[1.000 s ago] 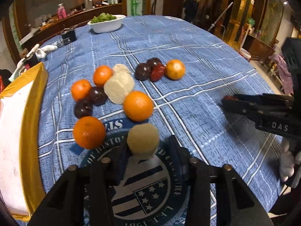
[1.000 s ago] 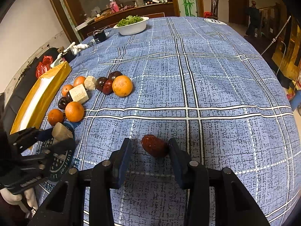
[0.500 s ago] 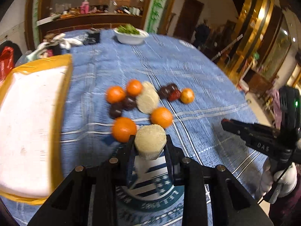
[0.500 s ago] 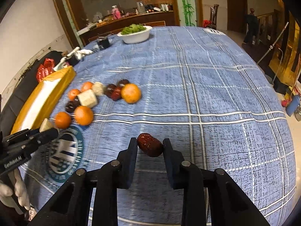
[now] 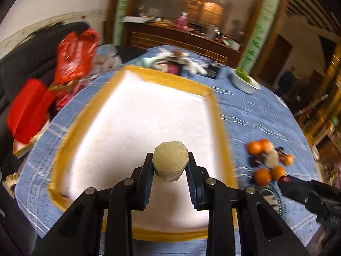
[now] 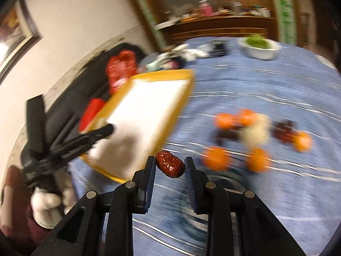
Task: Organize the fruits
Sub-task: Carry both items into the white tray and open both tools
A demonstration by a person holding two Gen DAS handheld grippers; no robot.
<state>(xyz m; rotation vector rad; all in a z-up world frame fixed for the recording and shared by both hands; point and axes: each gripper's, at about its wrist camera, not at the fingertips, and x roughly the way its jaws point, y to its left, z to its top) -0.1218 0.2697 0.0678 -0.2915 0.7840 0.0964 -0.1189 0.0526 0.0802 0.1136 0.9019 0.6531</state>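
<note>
1. Left gripper (image 5: 170, 166): jaws closed narrow on a pale, rough-topped stub of fruit (image 5: 170, 162), pads pressing both its sides. It hangs above the white floor of the yellow-rimmed tray (image 5: 219, 115), clear of the surface.
2. Right gripper (image 6: 169, 166): jaws drawn in tight on a wrinkled red date (image 6: 169, 163), held above the blue checked tablecloth (image 6: 277, 93) just beside the tray's near corner.
3. Remaining fruit pile (image 6: 253, 134), oranges, dark plums, pale pieces, lies loose on the cloth right of the tray; blurred.
4. White bowl of greens (image 6: 260, 48) at the table's far side.
5. A white-gloved hand (image 6: 45, 207) carries the left gripper.
</note>
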